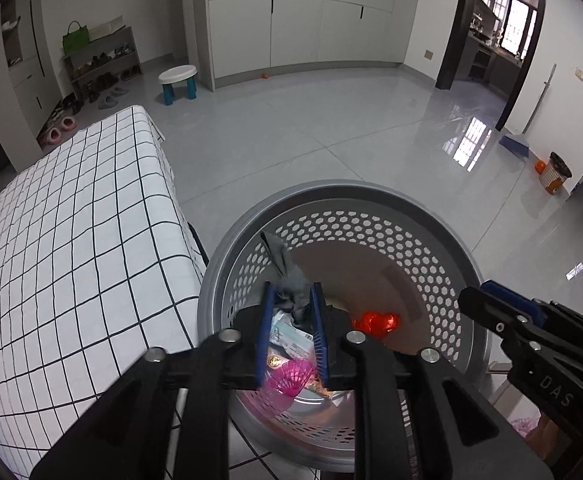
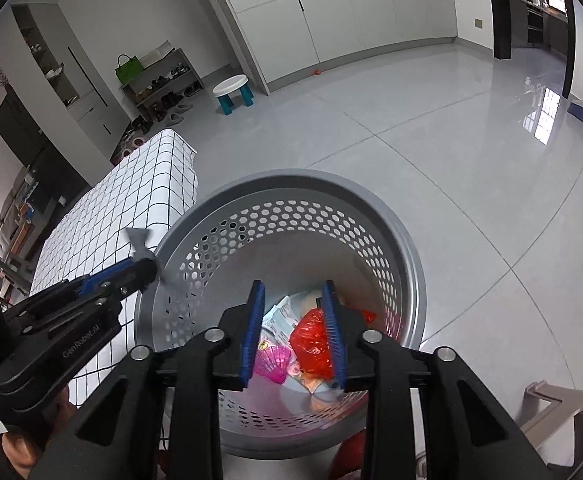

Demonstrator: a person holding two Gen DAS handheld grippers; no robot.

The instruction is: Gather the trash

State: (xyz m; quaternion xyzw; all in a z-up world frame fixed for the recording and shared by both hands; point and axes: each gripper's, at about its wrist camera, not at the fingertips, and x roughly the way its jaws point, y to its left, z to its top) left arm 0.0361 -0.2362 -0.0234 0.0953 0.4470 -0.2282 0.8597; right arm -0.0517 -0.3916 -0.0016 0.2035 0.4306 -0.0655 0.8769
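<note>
The left wrist view shows, at its left edge, a table under a white cloth with a black grid point(image 1: 71, 240); it is bare as far as this view reaches, which suggests the trash there has been cleared. Just beside it on the floor stands the round grey plastic basket with a honeycomb-perforated wall point(image 1: 371, 236), set close enough that litter can go from table to bin in one short reach. The left gripper point(image 1: 293, 332) hangs over the basket's mouth with a crumpled grey scrap point(image 1: 287, 272) between its blue pads; whether the pads press on it or have just let go I cannot tell, but the scrap sits directly above the opening, so it should fall inside. Below it lie a printed paper packet point(image 1: 287, 334) and a pink ribbed plastic piece point(image 1: 289, 378). Further right, a crumpled red plastic wrapper point(image 1: 377, 322) rests on the basket's floor. The right gripper point(image 2: 295, 336) hovers over the basket too, its jaws slightly parted with nothing caught between them, the red wrapper visible through the gap.
</note>
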